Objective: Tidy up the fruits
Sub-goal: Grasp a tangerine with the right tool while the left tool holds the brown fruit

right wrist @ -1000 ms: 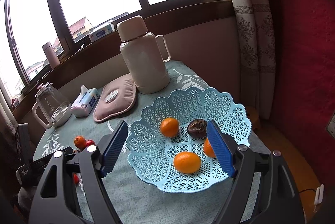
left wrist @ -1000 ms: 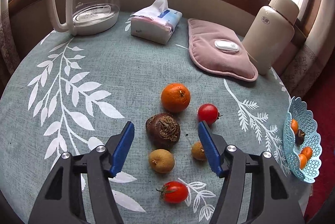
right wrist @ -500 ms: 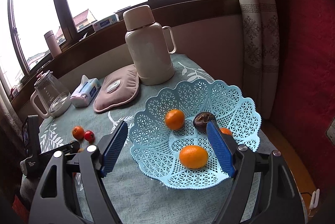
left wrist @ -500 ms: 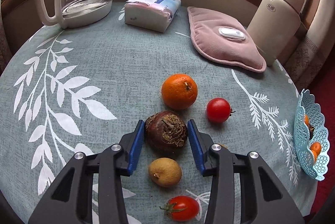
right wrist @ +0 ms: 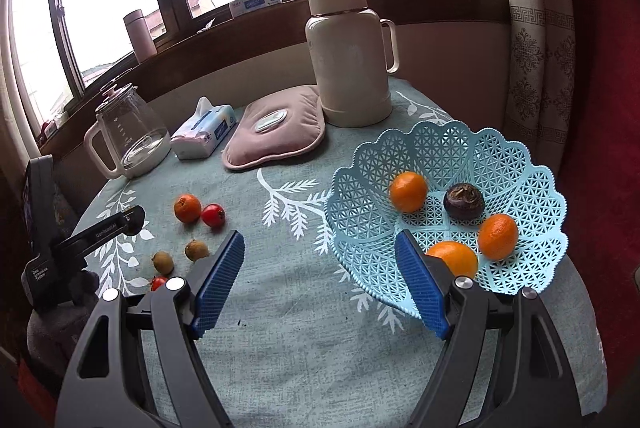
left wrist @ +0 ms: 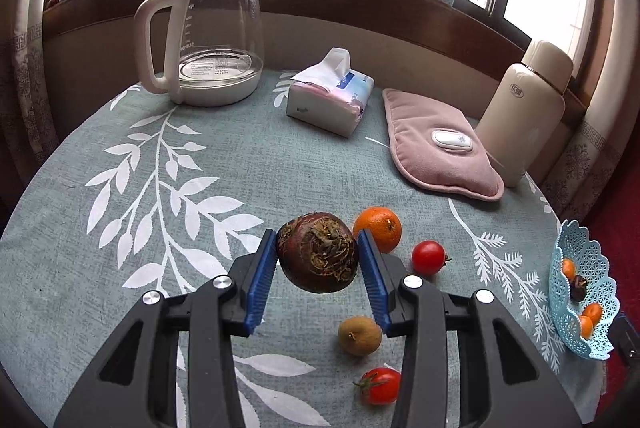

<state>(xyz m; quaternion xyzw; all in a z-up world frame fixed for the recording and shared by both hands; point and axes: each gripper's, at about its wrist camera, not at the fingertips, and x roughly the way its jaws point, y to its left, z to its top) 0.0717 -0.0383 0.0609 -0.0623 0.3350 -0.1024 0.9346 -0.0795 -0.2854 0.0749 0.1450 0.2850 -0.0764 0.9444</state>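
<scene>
My left gripper (left wrist: 318, 252) is shut on a dark brown water chestnut (left wrist: 318, 252) and holds it above the table. Below it lie an orange (left wrist: 378, 228), a red tomato (left wrist: 428, 257), a brown longan (left wrist: 359, 335) and a second tomato (left wrist: 380, 385). The blue lattice basket (right wrist: 460, 156) holds three oranges (right wrist: 408, 191) and a dark chestnut (right wrist: 463, 202); it also shows in the left wrist view (left wrist: 600, 268) at the table's right edge. My right gripper (right wrist: 320, 284) is open and empty, hovering by the basket's near left rim.
A glass kettle (left wrist: 208, 40), a tissue pack (left wrist: 330, 100), a pink heating pad (left wrist: 436, 144) and a cream thermos (left wrist: 524, 112) stand along the back. The round table (left wrist: 120, 268) has a leaf-print cloth. A red curtain hangs at the right.
My left gripper closed on the water chestnut and lifted it off the table. My right gripper drew back and left from over the basket, staying open.
</scene>
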